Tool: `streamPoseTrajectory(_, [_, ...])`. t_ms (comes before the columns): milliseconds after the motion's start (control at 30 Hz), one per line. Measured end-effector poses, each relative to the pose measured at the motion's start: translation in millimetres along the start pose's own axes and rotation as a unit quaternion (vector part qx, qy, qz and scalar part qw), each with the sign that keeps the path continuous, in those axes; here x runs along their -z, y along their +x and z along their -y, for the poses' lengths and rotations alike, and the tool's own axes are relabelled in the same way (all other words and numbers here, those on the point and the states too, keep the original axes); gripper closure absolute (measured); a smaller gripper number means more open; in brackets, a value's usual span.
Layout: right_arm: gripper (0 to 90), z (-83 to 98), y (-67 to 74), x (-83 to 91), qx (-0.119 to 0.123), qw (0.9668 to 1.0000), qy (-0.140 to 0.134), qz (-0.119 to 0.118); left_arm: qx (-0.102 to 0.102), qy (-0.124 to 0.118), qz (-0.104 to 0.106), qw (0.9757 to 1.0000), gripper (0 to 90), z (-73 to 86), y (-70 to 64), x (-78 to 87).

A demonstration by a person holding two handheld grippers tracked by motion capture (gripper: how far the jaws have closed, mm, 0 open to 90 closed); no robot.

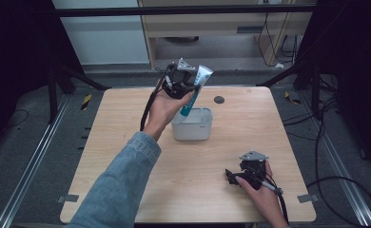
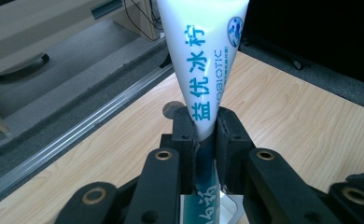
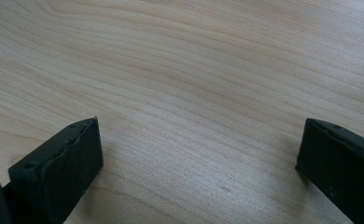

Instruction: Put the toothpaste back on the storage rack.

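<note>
High view: left gripper (image 1: 189, 87) holding a white and teal plastic toothpaste tube (image 1: 196, 88) at the far middle of the pale wooden bench (image 1: 126, 142), fingers clamping the tube across its middle. Tube standing tilted, wide crimped end up and leaning right, lower end dipping into the open white rectangular plastic box (image 1: 193, 128) sitting just right of the left hand (image 1: 163, 108). Blue denim sleeve (image 1: 122, 185) reaching in from the bottom. Right gripper (image 1: 231, 176) lying low at the near right of the bench, well apart from the box, gripped by the right hand (image 1: 264, 190).

Left gripper view: black fingers (image 2: 185, 135) pressing on both sides of the tube (image 2: 203, 60), teal printed characters running down its white face, white box rim (image 2: 231, 205) showing just below.

Right gripper view: black fingers (image 3: 63, 163) standing wide apart, gripping nothing, bare wood grain (image 3: 194, 93) lying between them.
</note>
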State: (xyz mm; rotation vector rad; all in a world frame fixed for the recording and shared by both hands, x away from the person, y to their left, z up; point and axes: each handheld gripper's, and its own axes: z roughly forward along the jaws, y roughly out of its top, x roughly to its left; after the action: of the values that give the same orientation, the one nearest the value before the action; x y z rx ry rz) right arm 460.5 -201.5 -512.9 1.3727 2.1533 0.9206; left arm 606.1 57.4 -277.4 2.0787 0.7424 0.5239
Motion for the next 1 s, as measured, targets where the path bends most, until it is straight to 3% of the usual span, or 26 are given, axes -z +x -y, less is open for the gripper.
streamPoseTrajectory(233, [0.4, 0.0, 0.1, 0.2, -0.001, 1.0, 0.001, 0.0, 0.014, -0.017, -0.002, 0.9998, 79.3, 0.5, 2.1, -17.8])
streamPoseTrajectory(500, [0.4, 0.0, 0.0, 0.1, 0.0, 1.0, 0.001, 0.0, 0.018, -0.018, -0.01, 0.9996, 79.3, 1.2, 1.2, -30.6])
streamPoseTrajectory(1000, [0.4, 0.0, 0.0, 0.1, 0.0, 1.0, 0.001, 0.0, 0.023, -0.041, -0.012, 0.9988, 79.3, 7.1, -1.8, -32.6])
